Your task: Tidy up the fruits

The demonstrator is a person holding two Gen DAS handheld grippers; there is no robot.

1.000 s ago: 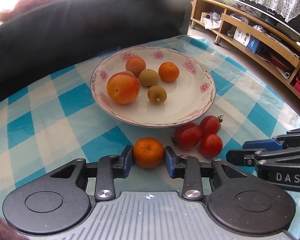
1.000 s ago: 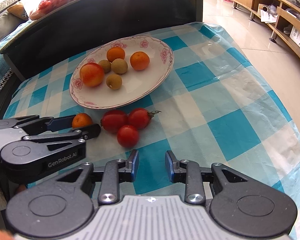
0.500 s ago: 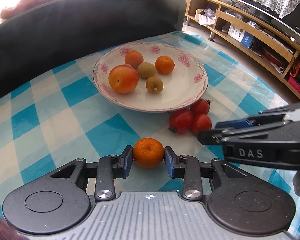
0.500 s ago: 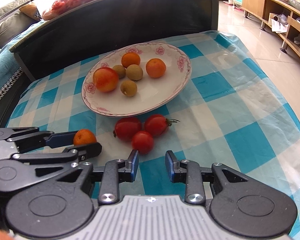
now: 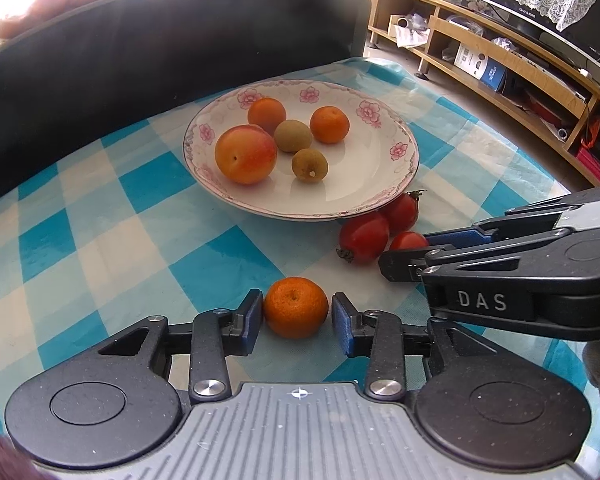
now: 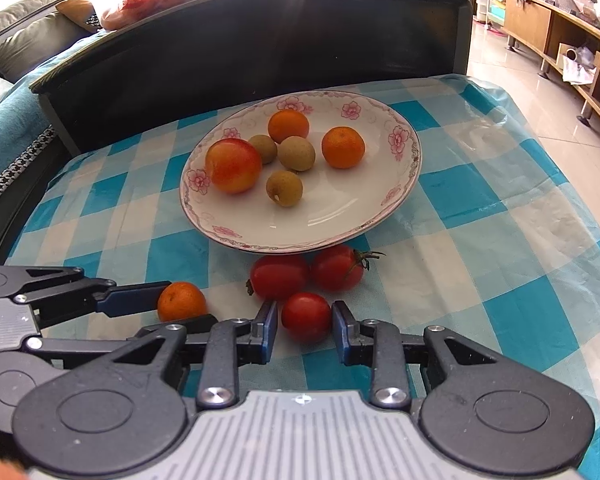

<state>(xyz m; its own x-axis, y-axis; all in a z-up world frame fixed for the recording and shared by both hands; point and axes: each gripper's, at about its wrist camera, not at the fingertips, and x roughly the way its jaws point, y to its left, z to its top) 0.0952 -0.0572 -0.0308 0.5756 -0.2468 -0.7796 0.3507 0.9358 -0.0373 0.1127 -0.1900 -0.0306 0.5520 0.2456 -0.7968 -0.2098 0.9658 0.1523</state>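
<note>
A mandarin (image 5: 296, 307) rests on the blue-checked cloth between the fingers of my left gripper (image 5: 298, 312). Its jaws are opening: the left pad still touches the fruit and a thin gap shows at the right pad. Three red tomatoes lie just in front of the flowered plate (image 6: 332, 216). The nearest tomato (image 6: 306, 316) sits between the pads of my right gripper (image 6: 305, 320), with slim gaps on both sides. The plate holds a peach (image 6: 233, 165), two mandarins and three longans. In the right wrist view my left gripper (image 6: 192, 305) comes in from the left around its mandarin (image 6: 181, 301).
A dark headboard (image 6: 260, 40) rises directly behind the plate. Wooden shelves (image 5: 520, 80) run along the tiled floor off the table's right edge. The other two tomatoes (image 6: 279, 276) (image 6: 337, 268) touch the plate's front rim. Bare cloth (image 6: 500, 240) spreads to the right.
My left jaws have parted slightly from the mandarin they were pressing. My right gripper has slid forward and left, so the nearest tomato now lies between its fingertips.
</note>
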